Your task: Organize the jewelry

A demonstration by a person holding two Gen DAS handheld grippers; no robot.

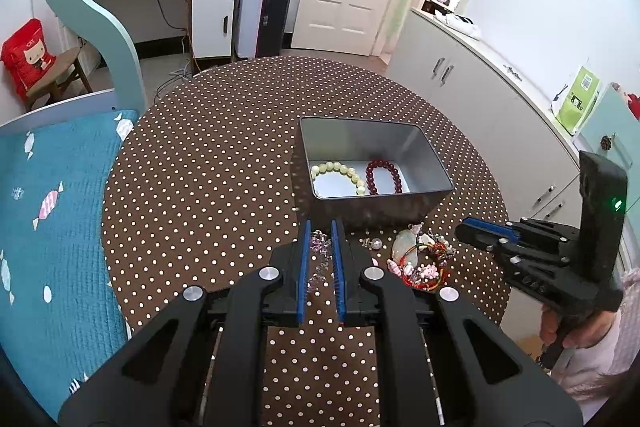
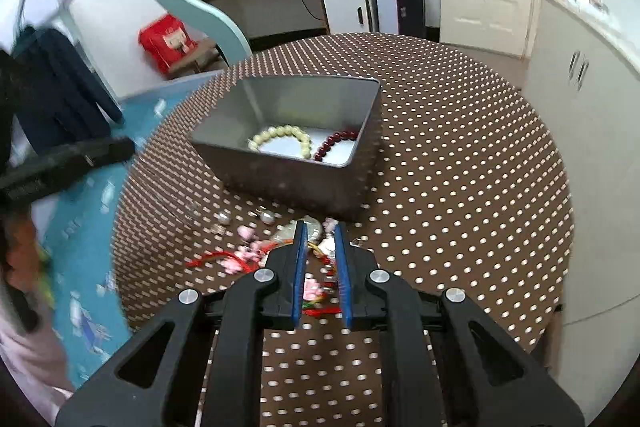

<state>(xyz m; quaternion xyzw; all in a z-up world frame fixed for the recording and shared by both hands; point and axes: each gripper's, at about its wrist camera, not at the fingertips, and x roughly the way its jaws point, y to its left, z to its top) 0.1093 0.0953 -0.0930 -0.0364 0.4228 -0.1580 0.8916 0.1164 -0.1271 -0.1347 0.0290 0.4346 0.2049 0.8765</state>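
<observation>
A grey metal tin (image 1: 436, 163) (image 2: 280, 175) stands on the round dotted table and holds a pale yellow bead bracelet (image 1: 340, 173) (image 2: 286, 137) and a dark red bead bracelet (image 1: 382, 173) (image 2: 334, 143). In front of the tin lies loose jewelry: a clear pink crystal bracelet (image 1: 320, 259) and a heap of jade, pink charms and red cord (image 1: 420, 259) (image 2: 248, 253). My left gripper (image 1: 321, 227) is narrowly open around the crystal bracelet. My right gripper (image 2: 321, 231) (image 1: 486, 231) is narrowly open over the heap.
The brown polka-dot tablecloth (image 1: 224, 163) (image 2: 460, 167) covers the table. A bed with a blue cover (image 1: 52, 211) lies at the left. White cabinets (image 1: 480, 95) run along the right. Two small pearl-like beads (image 2: 244, 217) lie near the tin.
</observation>
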